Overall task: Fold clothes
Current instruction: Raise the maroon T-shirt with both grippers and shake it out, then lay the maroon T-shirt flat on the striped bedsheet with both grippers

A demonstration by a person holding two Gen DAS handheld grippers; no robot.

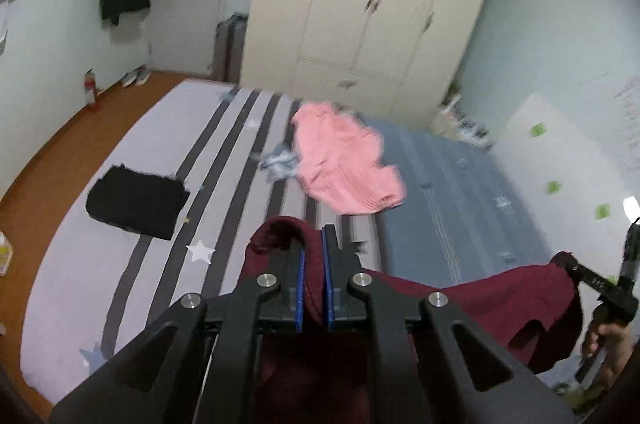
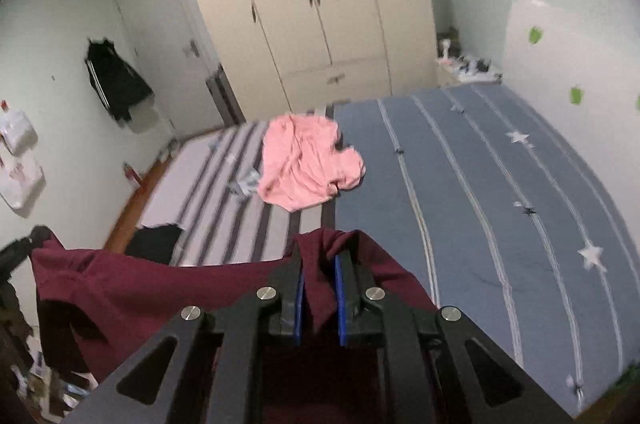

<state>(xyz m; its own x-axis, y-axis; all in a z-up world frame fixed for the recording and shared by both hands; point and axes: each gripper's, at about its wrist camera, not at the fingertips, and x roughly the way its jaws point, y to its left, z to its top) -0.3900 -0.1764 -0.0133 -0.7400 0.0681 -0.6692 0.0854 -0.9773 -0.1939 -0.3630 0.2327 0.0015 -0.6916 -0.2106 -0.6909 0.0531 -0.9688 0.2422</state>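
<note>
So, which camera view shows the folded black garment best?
The left wrist view: the folded black garment lies whole on the striped bed. In the right wrist view the maroon cloth hides most of it.

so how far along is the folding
Done: one black garment lies folded flat on the bed. In hand: the maroon garment hangs spread above the bed, one end pinched in the left tool, the other in the right tool; no fold in it yet. Left: the pink garment lies crumpled mid-bed, with a small pale blue item beside it.
</note>
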